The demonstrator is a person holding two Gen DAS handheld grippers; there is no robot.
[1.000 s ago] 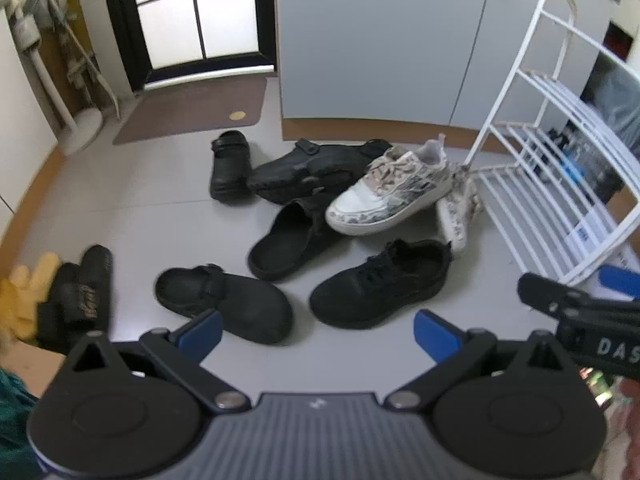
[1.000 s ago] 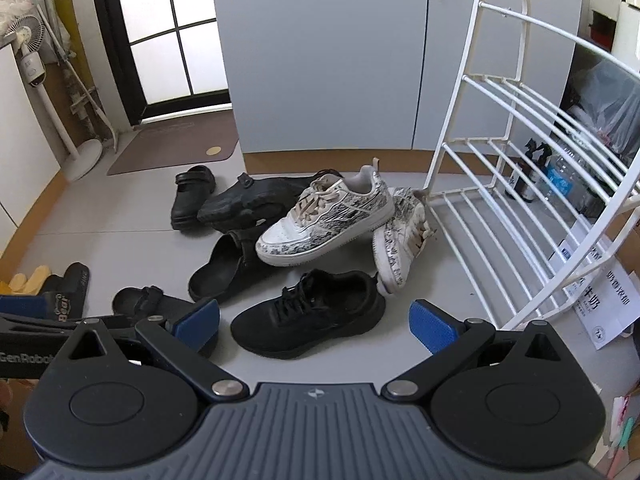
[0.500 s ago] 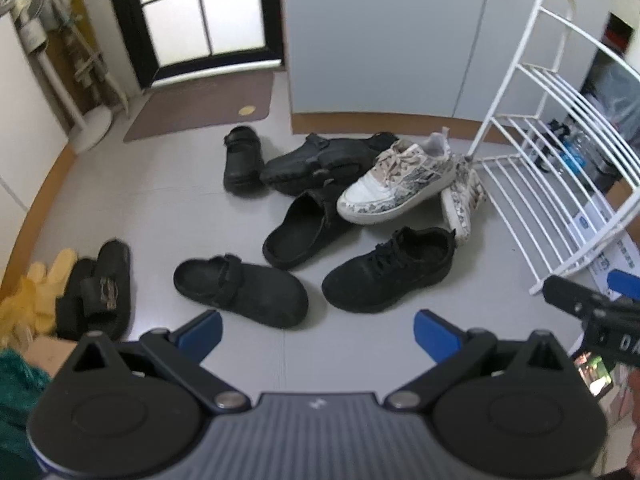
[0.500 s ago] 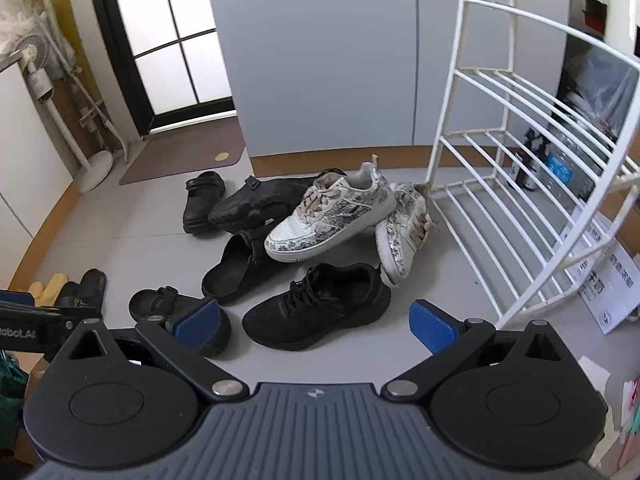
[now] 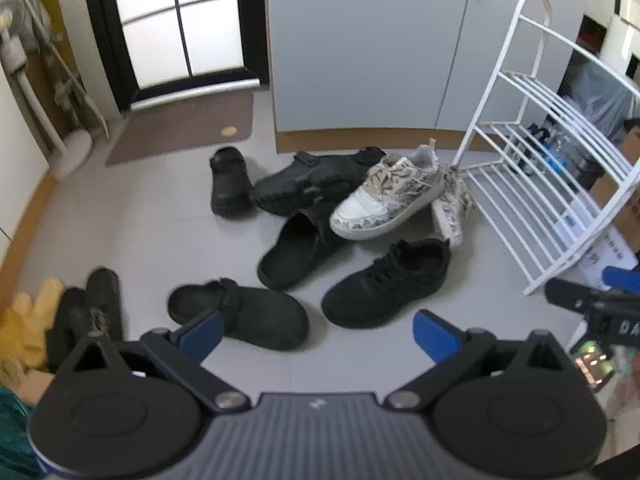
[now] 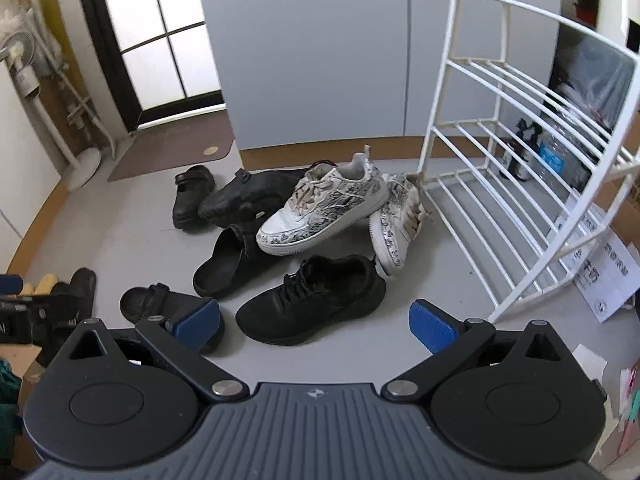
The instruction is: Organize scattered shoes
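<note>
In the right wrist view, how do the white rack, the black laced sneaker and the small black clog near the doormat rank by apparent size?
1. white rack
2. black laced sneaker
3. small black clog, though it lies farther from the camera, so its true size is unsure.

Pale grey floor (image 6: 120, 232) runs to a grey cabinet (image 6: 312, 52) at the far wall. Far left, a dark-framed glass door (image 6: 160, 40) glows with daylight above a brown mat (image 6: 172, 148); a standing fan (image 6: 24, 64) stands left.

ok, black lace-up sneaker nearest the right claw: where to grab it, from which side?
Probably the heel collar. The black lace-up sneaker sits upright on its sole, clear of the pile, opening facing up, toe toward the lower left. Bring the right claw down from above with one finger inside the opening and one behind the heel. The laced front looks soft and wide.
</note>
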